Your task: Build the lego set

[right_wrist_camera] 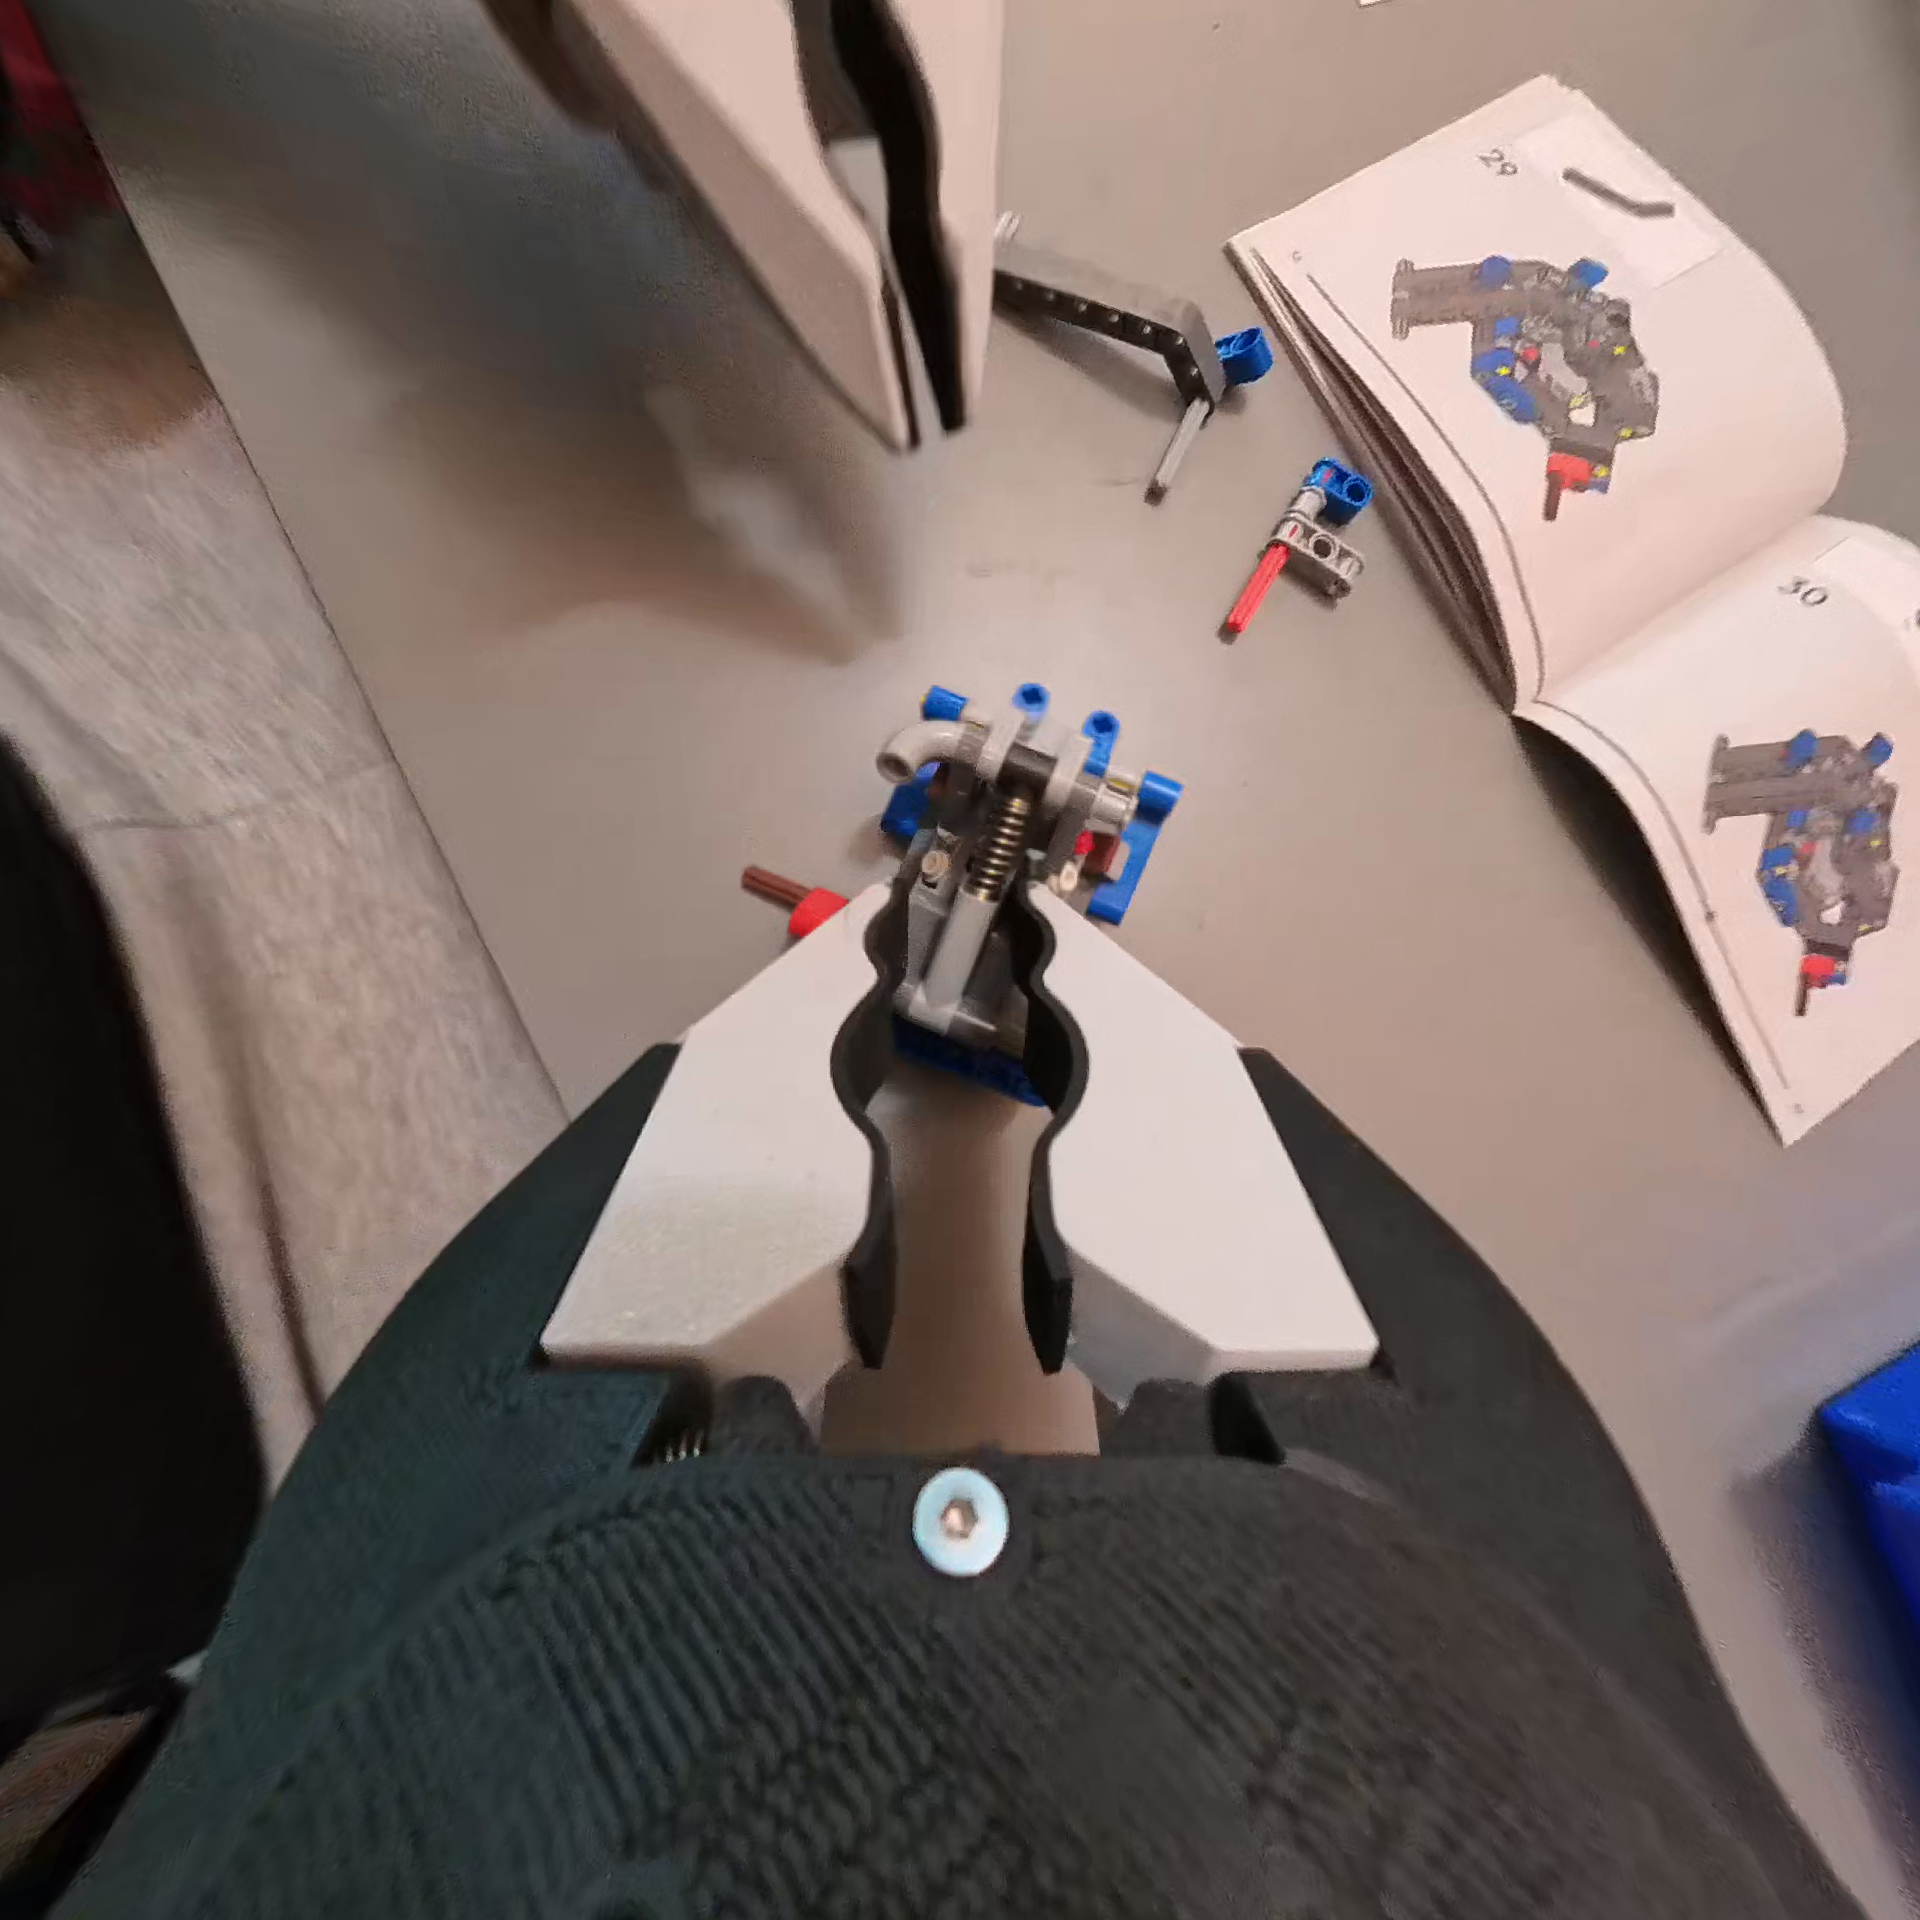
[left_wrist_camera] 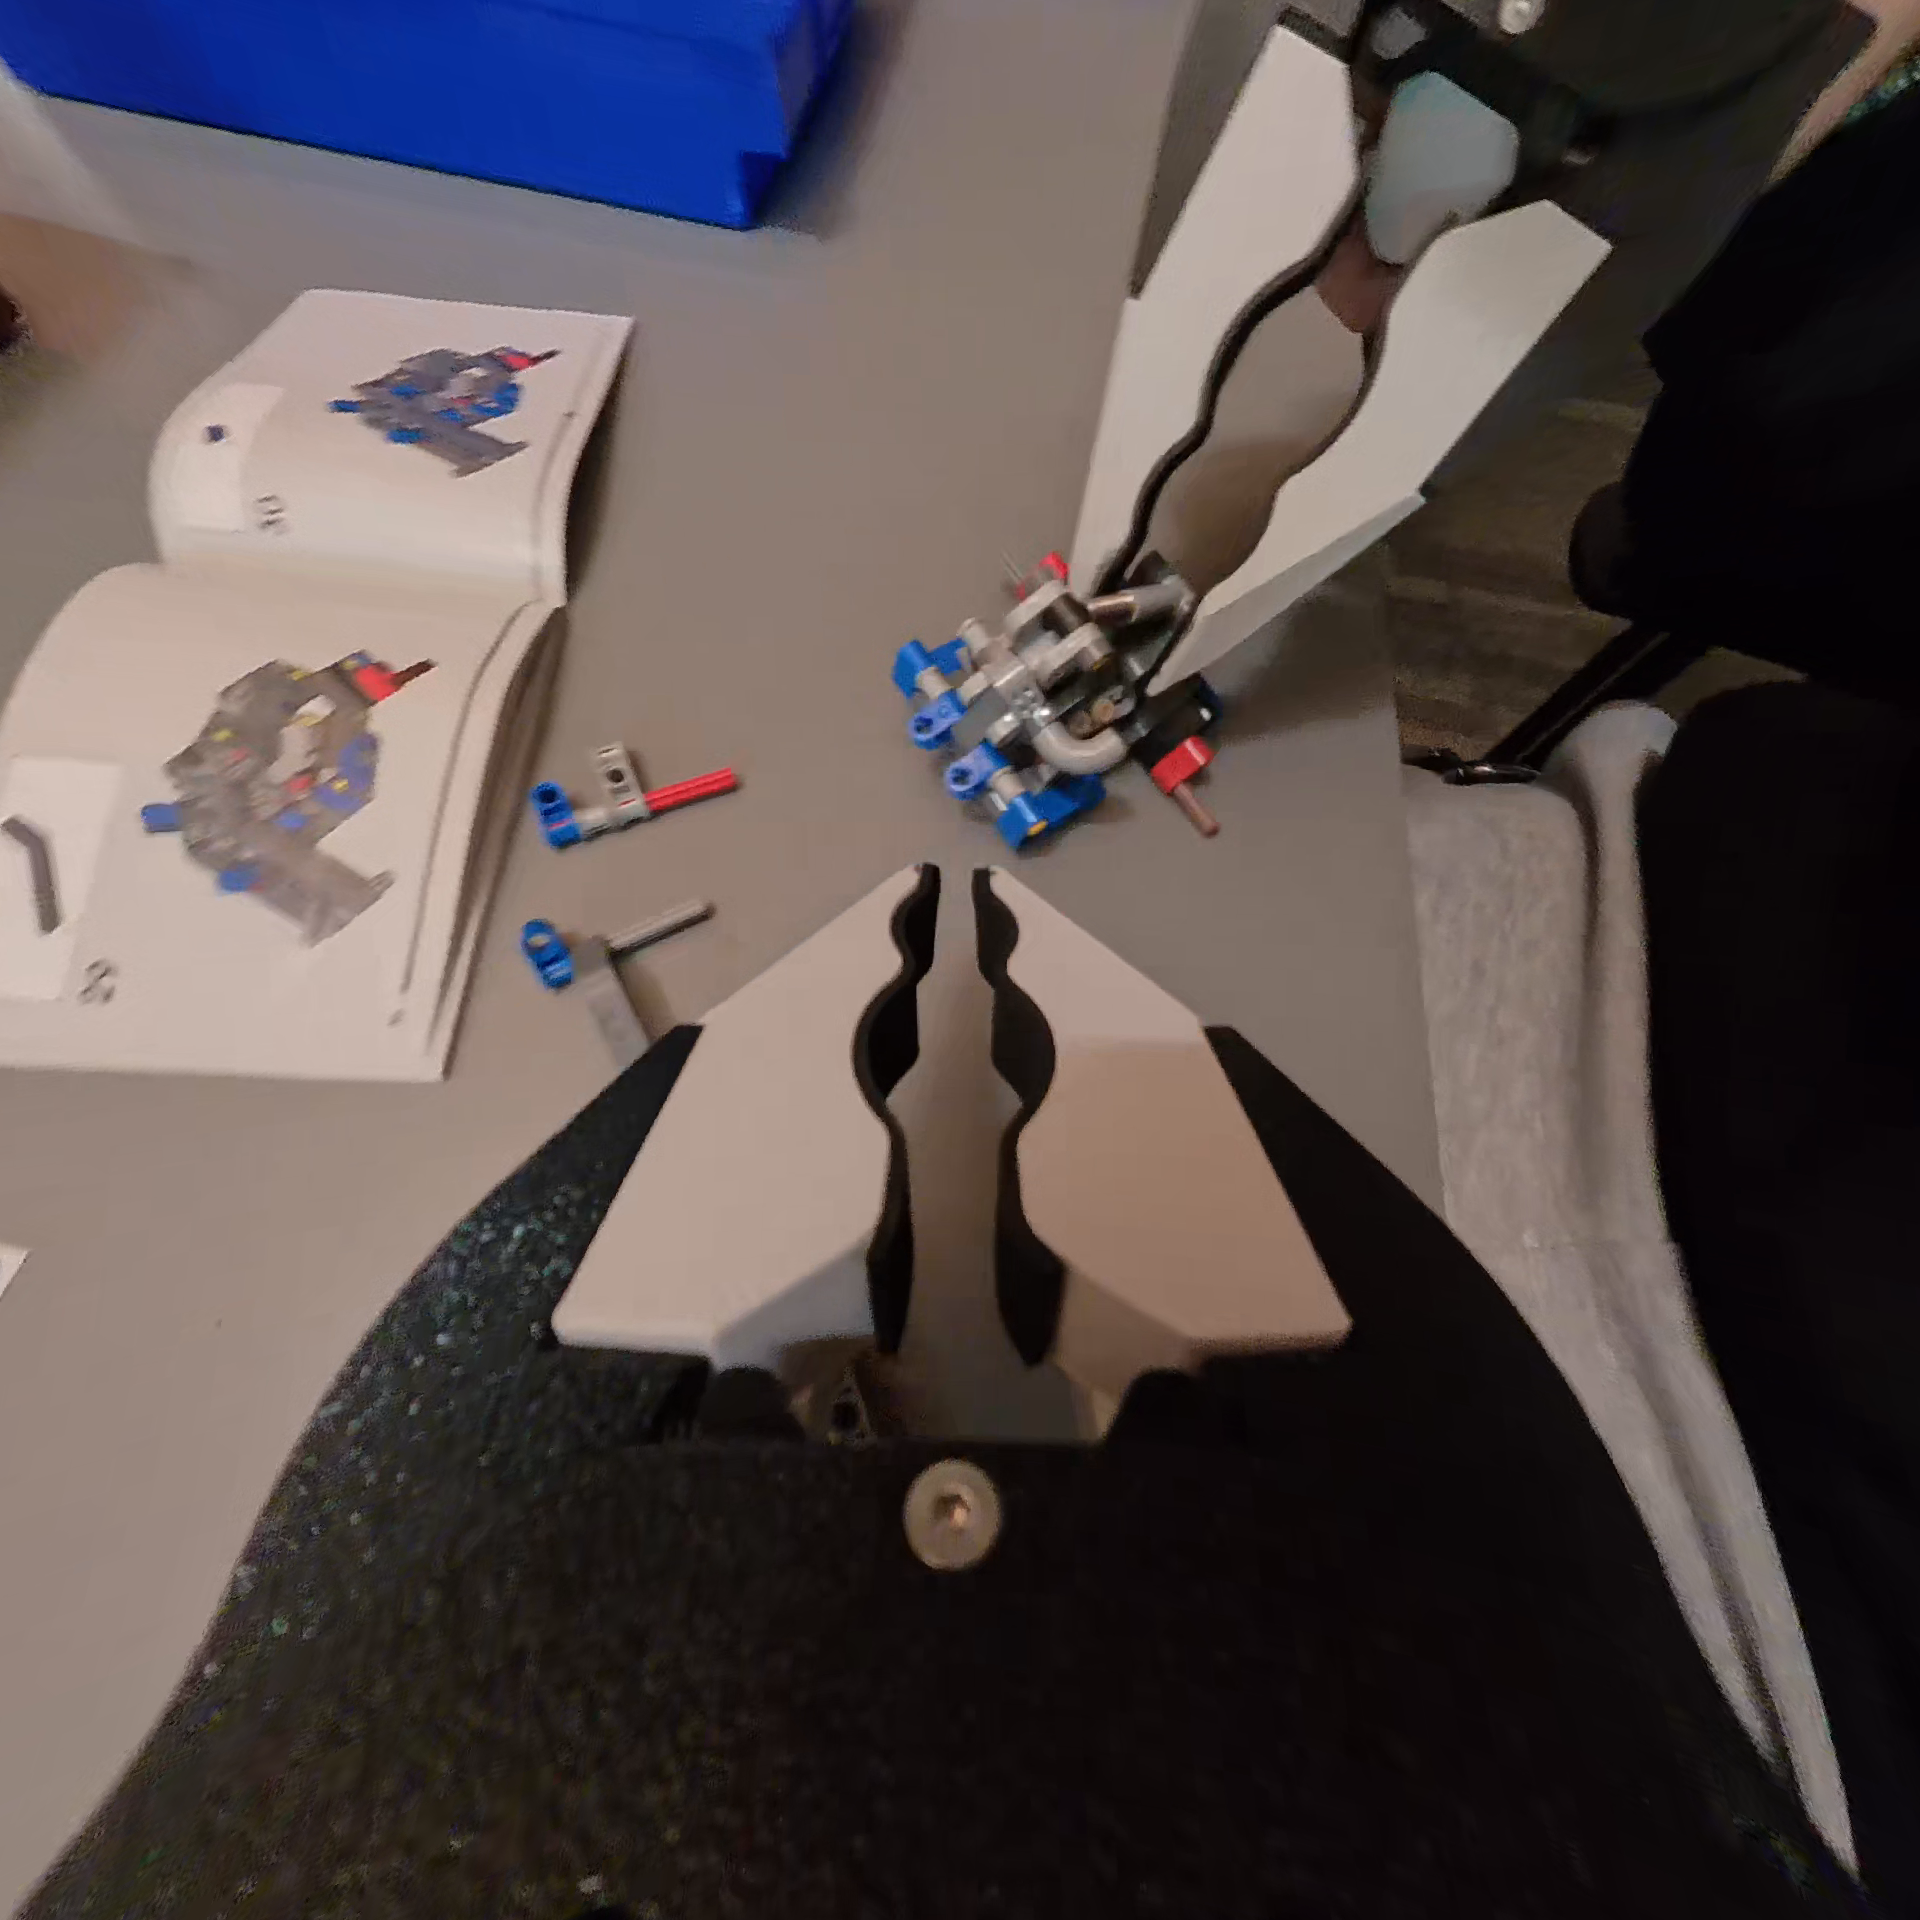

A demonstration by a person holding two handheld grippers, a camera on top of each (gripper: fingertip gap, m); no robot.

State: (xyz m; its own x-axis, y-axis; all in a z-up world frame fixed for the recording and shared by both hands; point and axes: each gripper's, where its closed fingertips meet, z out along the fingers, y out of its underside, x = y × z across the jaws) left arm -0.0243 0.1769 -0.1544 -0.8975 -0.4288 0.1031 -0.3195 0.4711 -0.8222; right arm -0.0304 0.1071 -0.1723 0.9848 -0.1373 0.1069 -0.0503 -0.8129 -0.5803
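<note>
lego assemblies (left_wrist_camera: 1049, 707): 3 | booklet (left_wrist_camera: 312, 675): 1 | grippers (left_wrist_camera: 954, 878): 2

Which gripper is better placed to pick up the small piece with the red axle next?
Left, probably. The left gripper is empty, nearly closed, hovering near the red-axle piece. The right gripper is shut on the main Lego assembly, steadying it on the table.

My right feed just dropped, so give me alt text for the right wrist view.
The right tongs grip the grey and blue lego model on the grey table. Two small loose assemblies and an open instruction booklet lie beyond, with the left tongs above, nearly shut and empty.
</note>
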